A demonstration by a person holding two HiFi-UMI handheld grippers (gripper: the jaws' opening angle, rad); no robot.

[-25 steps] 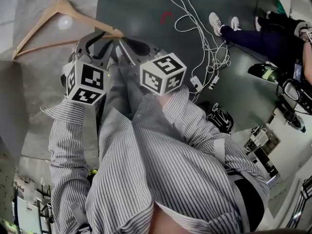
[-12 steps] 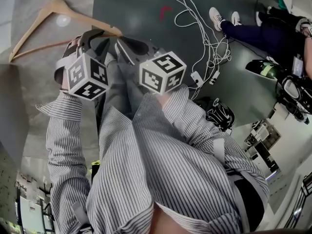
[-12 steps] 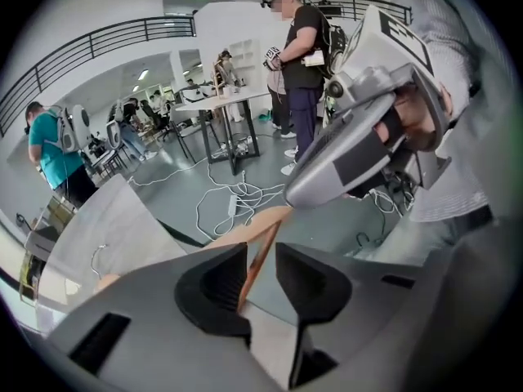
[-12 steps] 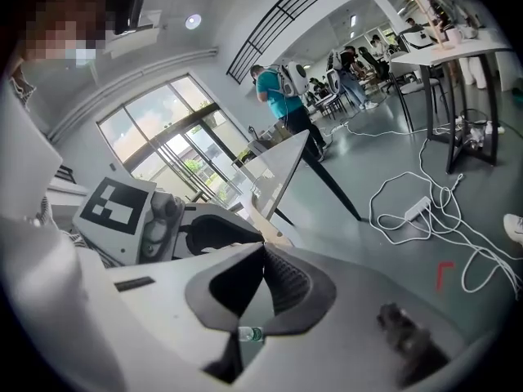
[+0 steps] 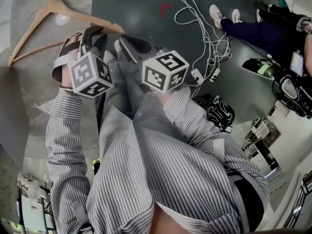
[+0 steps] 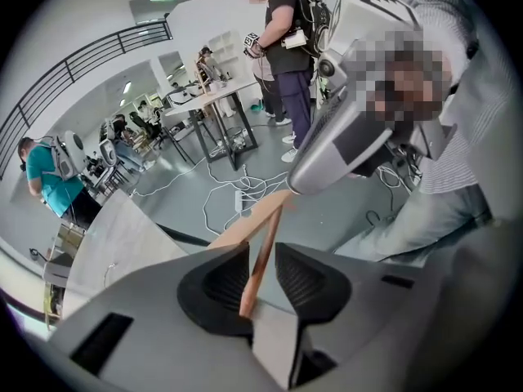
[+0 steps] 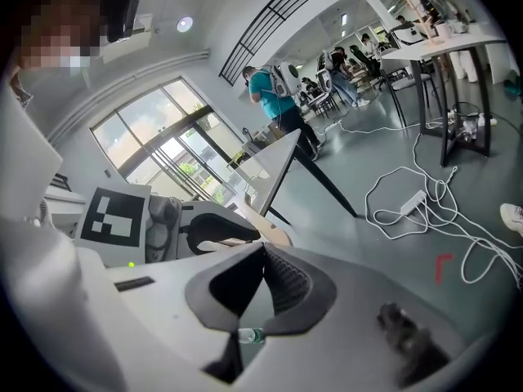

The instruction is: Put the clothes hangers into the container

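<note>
A light wooden clothes hanger [image 5: 78, 17] hangs over the floor at the upper left of the head view, its metal hook pointing up. My left gripper [image 5: 100, 37] is shut on the hanger's thin lower bar near its right end; in the left gripper view the bar [image 6: 263, 247] runs up between the two black pads. My right gripper [image 5: 121, 42] sits just right of the left one, shut with its pads touching and nothing between them. From the right gripper view, the hanger's end [image 7: 265, 229] shows beside the left gripper [image 7: 196, 233]. I cannot make out a container.
White cables [image 5: 195, 13] and a power strip [image 5: 197, 74] lie on the dark floor ahead. A seated person's legs with white shoes [image 5: 222, 14] are at upper right. A black bag [image 5: 219, 113] lies by my right side. A pale slab [image 6: 122, 235] leans at left.
My left gripper has turned and risen slightly with the hanger, which shifted a little up and left. The right gripper has barely moved.
</note>
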